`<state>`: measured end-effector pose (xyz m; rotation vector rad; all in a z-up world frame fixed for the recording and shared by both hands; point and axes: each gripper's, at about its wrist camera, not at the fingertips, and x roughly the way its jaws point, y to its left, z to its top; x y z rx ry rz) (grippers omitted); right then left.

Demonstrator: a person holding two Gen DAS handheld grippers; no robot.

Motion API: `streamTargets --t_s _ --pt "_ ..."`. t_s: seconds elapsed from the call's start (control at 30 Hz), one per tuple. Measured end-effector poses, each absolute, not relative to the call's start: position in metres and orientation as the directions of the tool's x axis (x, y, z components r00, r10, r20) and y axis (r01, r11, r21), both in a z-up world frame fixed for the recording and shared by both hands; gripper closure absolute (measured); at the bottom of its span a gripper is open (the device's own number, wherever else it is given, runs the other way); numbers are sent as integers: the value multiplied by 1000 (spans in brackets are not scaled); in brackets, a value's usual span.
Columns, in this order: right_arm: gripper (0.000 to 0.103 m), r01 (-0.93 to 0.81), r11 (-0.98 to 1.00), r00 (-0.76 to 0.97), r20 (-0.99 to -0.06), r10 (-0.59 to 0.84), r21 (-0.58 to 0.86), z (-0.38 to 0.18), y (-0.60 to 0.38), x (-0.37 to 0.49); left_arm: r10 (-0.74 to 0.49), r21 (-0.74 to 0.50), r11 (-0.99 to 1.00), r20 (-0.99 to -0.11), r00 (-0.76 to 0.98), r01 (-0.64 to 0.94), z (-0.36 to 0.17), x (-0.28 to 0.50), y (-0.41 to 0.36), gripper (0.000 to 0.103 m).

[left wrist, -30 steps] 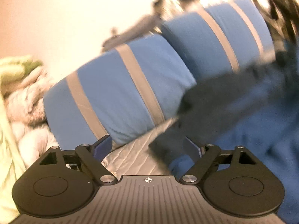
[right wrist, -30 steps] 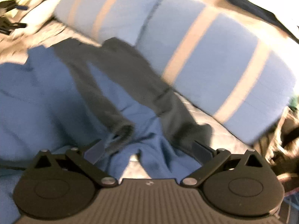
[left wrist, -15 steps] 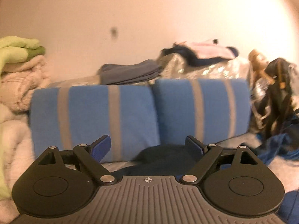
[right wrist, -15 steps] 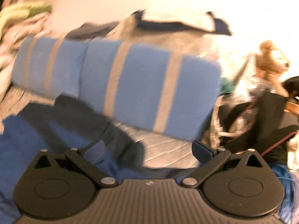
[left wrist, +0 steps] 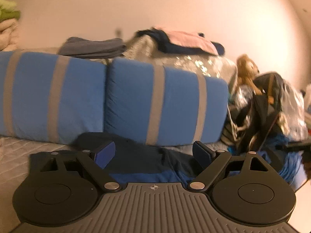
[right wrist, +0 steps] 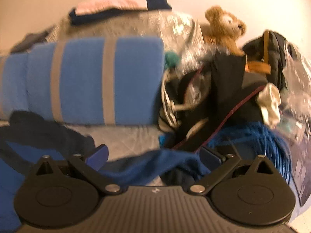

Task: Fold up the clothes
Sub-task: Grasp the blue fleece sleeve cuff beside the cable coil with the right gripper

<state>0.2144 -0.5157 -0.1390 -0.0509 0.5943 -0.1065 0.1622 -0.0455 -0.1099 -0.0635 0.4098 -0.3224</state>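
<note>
A blue garment with black sleeves (left wrist: 136, 161) lies on the grey quilted bed in front of two blue pillows. My left gripper (left wrist: 153, 152) is open and empty, held just above the garment's black part. In the right wrist view the same garment (right wrist: 151, 165) shows as a blue fold right under my right gripper (right wrist: 155, 155), which is open and empty. Its black sleeve (right wrist: 48, 130) stretches to the left.
Two blue pillows with grey stripes (left wrist: 108, 101) lean on a wall. Folded clothes (left wrist: 186, 42) lie stacked behind them. A teddy bear (right wrist: 223, 27), dark bags (right wrist: 223, 97) and a blue cable coil (right wrist: 252, 136) crowd the right side. Blankets (left wrist: 7, 29) pile at far left.
Both grippers have tilted up from looking down at the garment and swung toward the right. Both stay open and empty.
</note>
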Motion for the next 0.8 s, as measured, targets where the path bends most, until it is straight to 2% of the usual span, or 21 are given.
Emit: streamTargets --t_s 0.13,0.27,0.63,0.8 --pt "0 128 989 797 -585 -148 -77 -163 -516 230 -354 -157 935 -412 839 318 -156 177 -53 15" --pt "0 139 988 793 -590 -150 -64 -171 -517 241 -367 -202 930 -448 815 308 -178 189 -47 15" --pt "0 256 965 804 -564 -187 46 -199 -548 245 -365 -203 931 -475 801 304 -179 185 -44 15" --pt "5 321 940 819 -531 -216 112 -215 -564 242 -393 -187 919 -468 791 346 -176 181 -52 15"
